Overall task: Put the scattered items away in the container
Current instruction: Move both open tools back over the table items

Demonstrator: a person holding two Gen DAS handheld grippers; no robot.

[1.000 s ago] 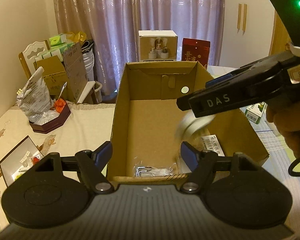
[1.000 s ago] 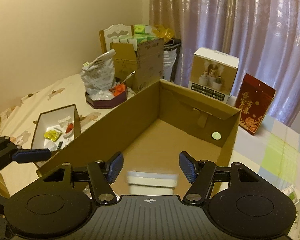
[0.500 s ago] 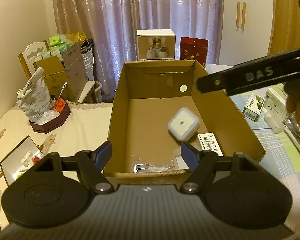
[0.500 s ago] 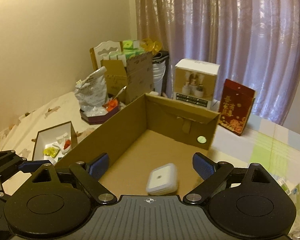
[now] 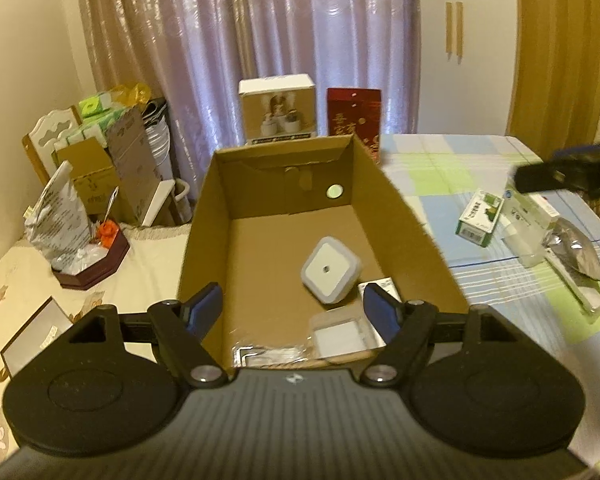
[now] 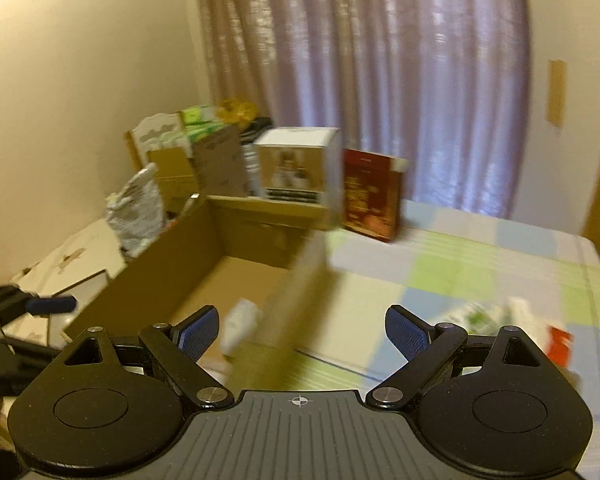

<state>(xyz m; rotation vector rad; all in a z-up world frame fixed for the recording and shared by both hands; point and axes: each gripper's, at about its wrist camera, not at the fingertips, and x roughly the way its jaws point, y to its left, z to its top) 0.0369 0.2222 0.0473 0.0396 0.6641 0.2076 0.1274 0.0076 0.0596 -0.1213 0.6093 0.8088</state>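
1. Your right claw (image 6: 302,330) is spread wide with nothing between its blue ribbed pads; its view is blurred, and it looks across the right wall of the cardboard box (image 5: 404,216) toward the loose items beyond that wall.
2. Your left claw (image 5: 292,312) is also apart and empty, hovering at the near end of the box.
3. Inside the box, a white rounded-square night light (image 5: 330,274) of smooth plastic lies flat near the middle of the floor. Nearer the front wall lie a clear crinkly packet with metal hex keys (image 5: 256,356), a clear blister tray (image 5: 340,336) and a white labelled card (image 5: 376,286).
4. Judged from this, you are between a drop and the next pick.
5. Right of the box, on the checked cloth of the worktop, wait a green-and-white carton (image 5: 478,220), a clear plastic package (image 5: 526,228) and a glossy dark pouch (image 5: 574,250).
6. The carton is rigid and flat-sided, so it should pinch squarely; the pouch looks limp and slippery, so grip it by an edge.
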